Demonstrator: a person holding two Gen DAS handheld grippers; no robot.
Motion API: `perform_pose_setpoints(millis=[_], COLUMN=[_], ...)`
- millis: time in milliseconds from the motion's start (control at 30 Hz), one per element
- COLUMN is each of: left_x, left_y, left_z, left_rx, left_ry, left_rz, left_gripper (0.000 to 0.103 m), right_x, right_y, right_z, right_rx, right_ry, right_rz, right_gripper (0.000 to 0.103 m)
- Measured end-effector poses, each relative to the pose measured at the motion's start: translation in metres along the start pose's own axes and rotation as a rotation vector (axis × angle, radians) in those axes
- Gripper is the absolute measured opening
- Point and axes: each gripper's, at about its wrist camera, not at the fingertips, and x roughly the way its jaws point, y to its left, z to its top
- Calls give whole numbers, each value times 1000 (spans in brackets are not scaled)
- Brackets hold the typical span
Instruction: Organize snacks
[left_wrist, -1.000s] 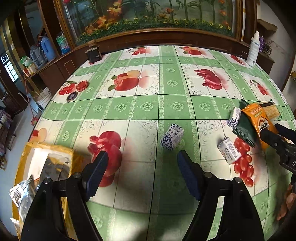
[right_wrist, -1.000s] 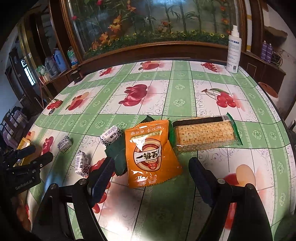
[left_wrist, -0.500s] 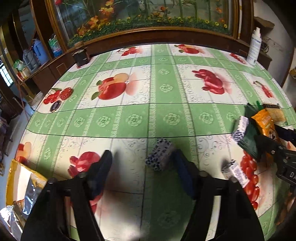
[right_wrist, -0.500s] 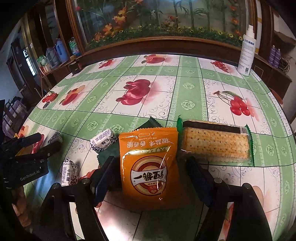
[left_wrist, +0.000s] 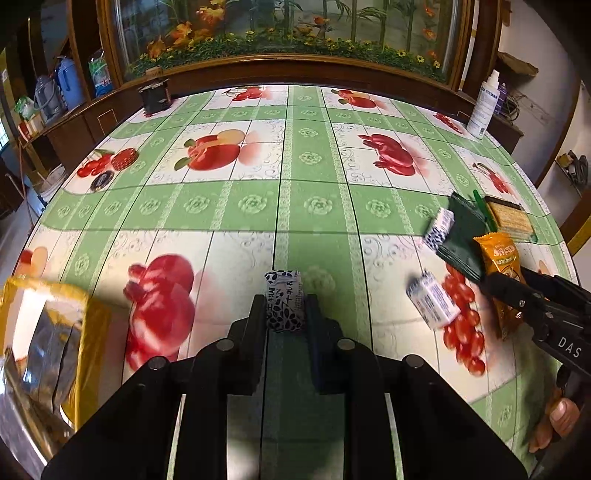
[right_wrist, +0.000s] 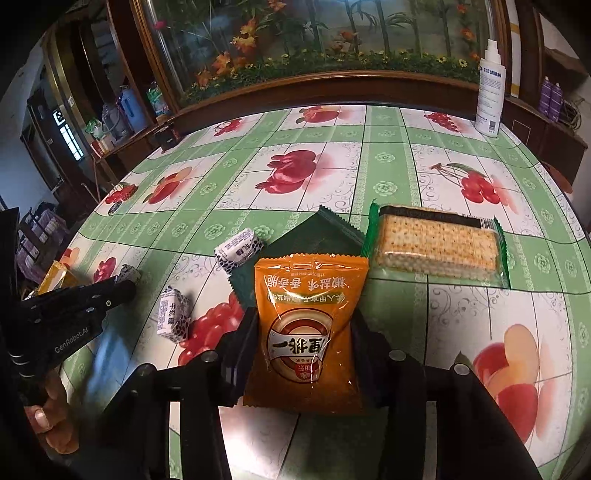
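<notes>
A small black-and-white wrapped candy (left_wrist: 283, 291) lies on the fruit-print tablecloth (left_wrist: 317, 206) between the fingers of my left gripper (left_wrist: 285, 309), whose closing jaws press its sides. My right gripper (right_wrist: 303, 321) is closing too, its pads squeezing the lower half of an orange snack packet (right_wrist: 308, 291). Under that packet's top lies a dark green packet (right_wrist: 314, 236), with a clear pack of crackers (right_wrist: 437, 245) to its right. Two more wrapped candies (right_wrist: 240, 251) (right_wrist: 173, 317) rest between the two grippers.
A yellow bag with a silvery lining (left_wrist: 44, 332) lies at the table's near left edge. A white spray bottle (right_wrist: 489, 96) stands at the far right edge and a dark box (left_wrist: 155, 96) at the far left. A wooden cabinet runs behind the table.
Both grippers went from wide open to closed. The left one came forward onto the candy and its fingers now press it. The right fingers closed in against the orange packet.
</notes>
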Motion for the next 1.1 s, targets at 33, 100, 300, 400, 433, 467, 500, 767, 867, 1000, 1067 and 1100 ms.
perform_pose_setpoints(millis=[33,100,300,400,433,467,500,767,867,1000,1067,1100], left_x=[-6,-17,-53,-71,-78,-83,-87,-132,-143,-156,-162,-164], left_y=[1,4,10,12,13,13,13,23,33,43,49,51], left_z=[-4,-12,-38,-55,-61,-66,-70,-99,-104,-112,-115,-116], left_rx=[-7,-24,-47,-57,-61,-63,-63,-78,-95,-112,-122,-126], left_ry=[-5,-10,-32,-42,-46,-47,-48,-99,-114,-133,-142,-147], left_rz=[-4,-16,-29,-42,-49,-54,-58,-57,-49,-36,-31,-27], left_gripper=[17,17,17,17,17,17,17,17,17,17,17,17], right_x=[-4,-10,-49,-68,-75,-81,-87,-119,-126,-134,-138,-139], right_y=[1,3,15,23,25,28,31,56,63,73,79,83], right_z=[-4,-11,-37,-50,-55,-60,-64,-89,-94,-97,-98,-98], right_rx=[5,15,38,49,53,57,61,60,55,48,37,31], right_ry=[-1,-1,-37,-51,-56,-60,-63,-81,-90,-102,-107,-109], right_rz=[8,23,92,135,148,163,177,257,275,299,306,311], right_gripper=[48,48,48,48,48,48,48,48,48,48,48,48])
